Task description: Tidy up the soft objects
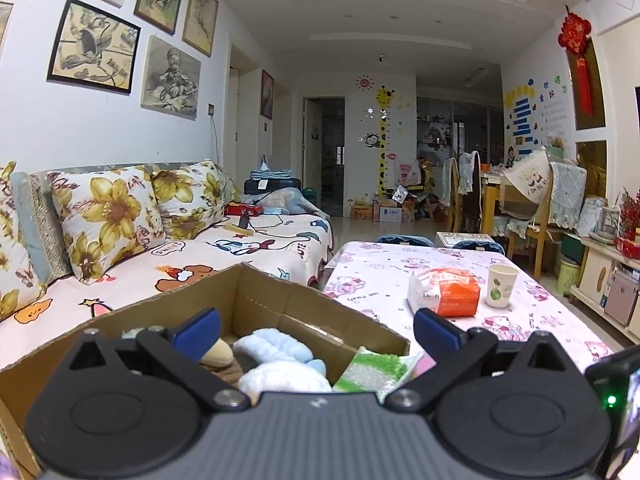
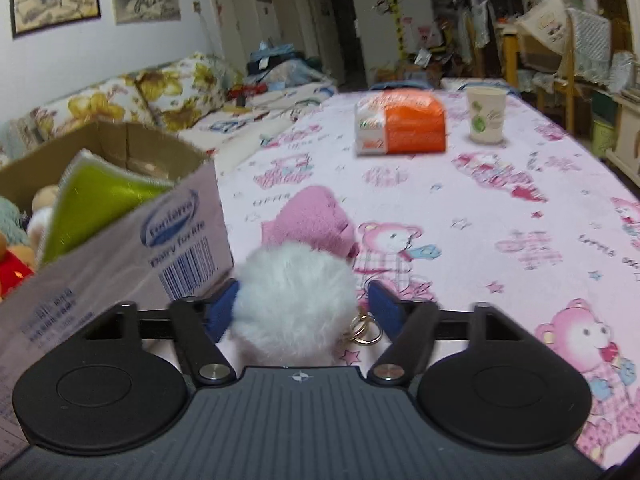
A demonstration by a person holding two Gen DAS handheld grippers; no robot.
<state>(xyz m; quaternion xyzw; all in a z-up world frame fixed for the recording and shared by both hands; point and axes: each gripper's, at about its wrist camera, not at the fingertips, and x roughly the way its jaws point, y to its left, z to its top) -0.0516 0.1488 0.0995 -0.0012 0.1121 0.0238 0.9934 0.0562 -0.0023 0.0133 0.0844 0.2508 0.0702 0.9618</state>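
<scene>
Left gripper point(image 1: 316, 330): it is hanging over the cardboard box point(image 1: 280, 300) with its fingers spread wide and it is holding nothing.

Right gripper point(image 2: 302, 306): it is sitting low over the worktop point(image 2: 480, 208), with its fingers around a white fluffy ball point(image 2: 294, 300). The left finger is touching the fur; on the right side a small gap is showing, so it is not looking like a firm pinch yet.

White fluffy ball: it is lying on the worktop just beside the box wall, and gold key rings point(image 2: 366, 330) are hanging from it.

Pink soft toy point(image 2: 310, 220): it is lying on the worktop just behind the white ball, near the box and outside of it.

Box content: several soft things are already lying inside, among them a light blue plush point(image 1: 276, 350), a beige plush point(image 1: 218, 354) and a green and white cloth point(image 1: 372, 370) that is leaning on the front edge.

Other things: an orange and white packet point(image 2: 402, 122) and a paper cup point(image 2: 486, 114) are standing far back on the worktop, well apart from the box.

Progress: the task is looking mostly done. Two soft things are remaining outside, the white ball and the pink toy. The packet and the cup are probably not belonging to this task.

Step in hand: probably the right gripper is taking the white ball for the box.
</scene>
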